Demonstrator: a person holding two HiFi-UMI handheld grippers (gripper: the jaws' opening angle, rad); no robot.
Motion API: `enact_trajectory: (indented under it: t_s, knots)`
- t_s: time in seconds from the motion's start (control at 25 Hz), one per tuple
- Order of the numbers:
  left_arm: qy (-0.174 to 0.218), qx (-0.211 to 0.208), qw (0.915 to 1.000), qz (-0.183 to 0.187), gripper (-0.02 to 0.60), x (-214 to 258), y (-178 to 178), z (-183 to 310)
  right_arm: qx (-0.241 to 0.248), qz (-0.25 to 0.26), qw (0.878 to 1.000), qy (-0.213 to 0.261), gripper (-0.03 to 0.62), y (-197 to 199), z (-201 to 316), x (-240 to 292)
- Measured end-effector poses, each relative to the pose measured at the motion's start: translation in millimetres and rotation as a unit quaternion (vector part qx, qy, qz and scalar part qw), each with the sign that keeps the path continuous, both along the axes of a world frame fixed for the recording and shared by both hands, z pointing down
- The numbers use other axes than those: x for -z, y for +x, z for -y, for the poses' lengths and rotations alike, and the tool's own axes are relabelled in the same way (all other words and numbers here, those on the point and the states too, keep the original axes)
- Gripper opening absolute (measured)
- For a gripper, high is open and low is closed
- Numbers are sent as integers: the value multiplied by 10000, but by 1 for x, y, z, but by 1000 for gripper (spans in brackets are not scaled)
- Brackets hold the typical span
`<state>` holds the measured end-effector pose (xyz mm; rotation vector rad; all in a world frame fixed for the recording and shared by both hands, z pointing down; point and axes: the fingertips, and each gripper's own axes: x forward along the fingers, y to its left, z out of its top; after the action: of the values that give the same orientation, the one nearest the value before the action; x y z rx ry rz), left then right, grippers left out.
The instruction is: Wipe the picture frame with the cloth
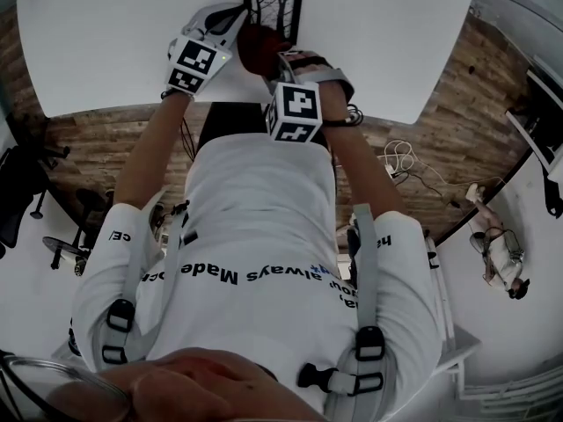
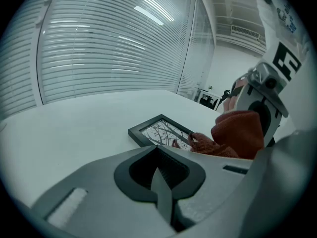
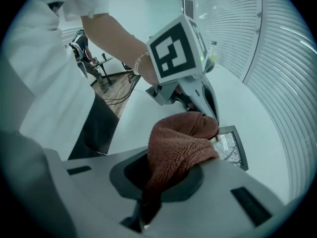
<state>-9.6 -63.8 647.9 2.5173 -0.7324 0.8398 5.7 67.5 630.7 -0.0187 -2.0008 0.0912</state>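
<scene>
A black picture frame [image 1: 274, 5] with a bare-tree print lies flat on the white table [image 1: 106, 33], near its front edge. My right gripper [image 1: 274, 58] is shut on a reddish-brown cloth [image 3: 181, 145]. The cloth [image 1: 253, 46] bunches over the frame's near edge, and in the left gripper view the cloth [image 2: 237, 133] touches the frame [image 2: 159, 131]. My left gripper [image 1: 229, 20] sits just left of the frame's near corner. Its jaws [image 2: 159, 171] are shut with nothing between them. In the right gripper view the left gripper [image 3: 205, 95] stands behind the cloth, beside the frame [image 3: 231, 149].
The table's front edge runs just behind both grippers, with wood floor [image 1: 88, 139] below it. Cables [image 1: 400, 161] and chair bases [image 1: 62, 249] lie on the floor. Window blinds [image 2: 109, 48] stand beyond the table's far side.
</scene>
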Motion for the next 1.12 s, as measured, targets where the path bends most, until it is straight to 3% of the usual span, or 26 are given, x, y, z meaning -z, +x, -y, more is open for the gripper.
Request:
enact_trajectory:
  t_s: [0.08, 0.2, 0.36, 0.48, 0.68, 1.12]
  knots:
    - [-10, -8, 10000, 10, 2, -2, 0, 0, -30, 33, 10000, 74, 18, 7, 13, 19]
    - [-23, -18, 10000, 9, 2, -3, 0, 0, -522, 166, 9956, 754, 18, 22, 65, 55]
    - [-34, -15, 10000, 4, 2, -1, 3, 0, -1221, 270, 9722, 1978, 18, 39, 147, 89]
    - [-29, -24, 10000, 5, 2, 1, 6, -1, -1267, -72, 9630, 2376, 18, 44, 180, 72]
    - [-43, -13, 10000, 9, 2, 0, 4, 0, -773, -745, 9758, 1906, 18, 38, 179, -8]
    - [-28, -9, 10000, 25, 2, 1, 6, 1, -784, -576, 9905, 976, 18, 38, 144, -24]
